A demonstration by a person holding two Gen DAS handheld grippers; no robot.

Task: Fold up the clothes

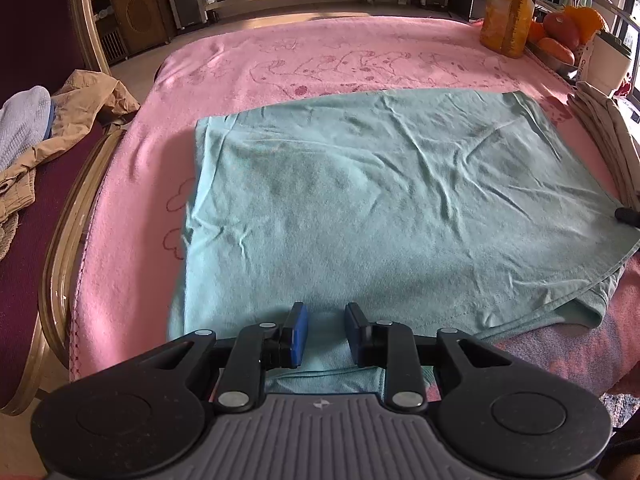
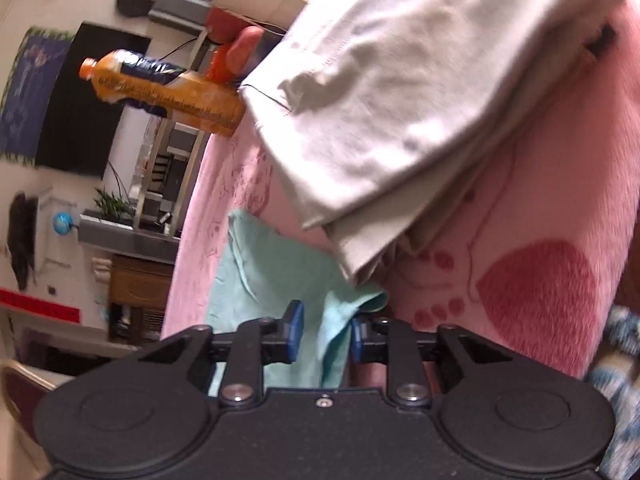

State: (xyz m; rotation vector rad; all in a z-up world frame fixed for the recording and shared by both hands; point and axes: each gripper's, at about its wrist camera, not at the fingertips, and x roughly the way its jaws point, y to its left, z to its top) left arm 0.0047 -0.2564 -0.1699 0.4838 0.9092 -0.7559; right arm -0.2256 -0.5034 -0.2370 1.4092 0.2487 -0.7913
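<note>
Garment under inspection: a mint-green shirt [image 1: 380, 200], laid flat and partly folded on a pink blanket [image 1: 280, 60] printed with red cartoon outlines; the fabric is creased throughout, with a doubled hem showing at its near right corner. Left gripper [image 1: 326, 332] sits over the near edge of the shirt, angled downward, its blue-padded fingers [image 1: 299, 330] standing apart with a gap between them; green cloth lies beneath and between them, but the pads are not pressed together on it. Right gripper [image 2: 326, 338], seen from its own rolled and somewhat blurred view, has a corner of the same green shirt hanging between its fingers; the cloth lies against the right-hand pad, the left-hand pad appears to stand clear of it, and whether the corner is actually pinched cannot be told. Folded beige garments [image 2: 380, 100] lie stacked on the blanket just beyond that corner, one edge overlapping it. Orange drink bottle [image 1: 506, 8] stands at the blanket's far right edge, near a bowl of fruit [image 1: 560, 36]. Tan clothing [image 1: 68, 128] and a pale blue knit item [image 1: 24, 124] lie on a dark red chair [image 1: 24, 280] beside the left edge.
</note>
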